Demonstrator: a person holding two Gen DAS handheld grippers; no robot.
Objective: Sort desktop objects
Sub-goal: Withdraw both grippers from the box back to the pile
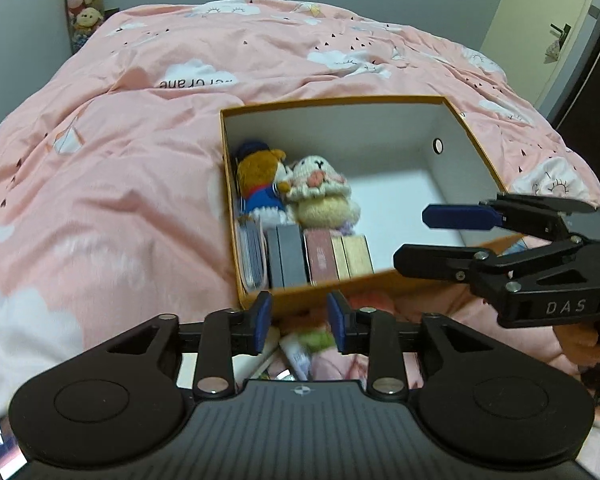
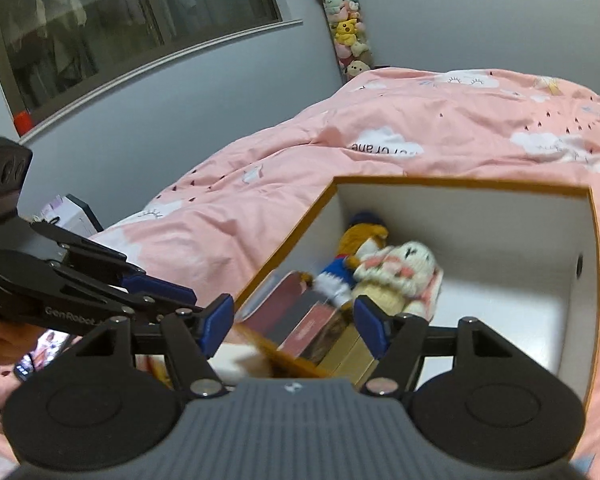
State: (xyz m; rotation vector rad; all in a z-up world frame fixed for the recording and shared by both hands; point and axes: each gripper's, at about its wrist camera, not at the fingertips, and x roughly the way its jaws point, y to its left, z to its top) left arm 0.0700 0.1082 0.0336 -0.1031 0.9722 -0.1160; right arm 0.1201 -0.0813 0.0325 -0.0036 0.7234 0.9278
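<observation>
An orange box (image 1: 340,100) with white inner walls lies open on the pink duvet. Inside it, at the left, sit a brown plush bear in blue (image 1: 256,176) and a white knitted bunny (image 1: 316,184), with a row of small books and cases (image 1: 320,256) standing in front of them. My left gripper (image 1: 300,322) hovers just before the box's near wall, open and empty. My right gripper (image 1: 412,236) reaches in from the right over the box's near corner, open with nothing between its pads. The right wrist view shows the box (image 2: 460,182), bear (image 2: 364,240), bunny (image 2: 404,264), books (image 2: 312,320), my right gripper (image 2: 294,326) and left gripper (image 2: 188,300).
The pink cloud-print duvet (image 1: 140,160) covers the whole bed. A small tube (image 1: 300,354) and other loose items lie under my left gripper. A column of hanging plush toys (image 2: 348,28) is in the far corner, a window (image 2: 120,20) on the wall, a door (image 1: 540,20) at right.
</observation>
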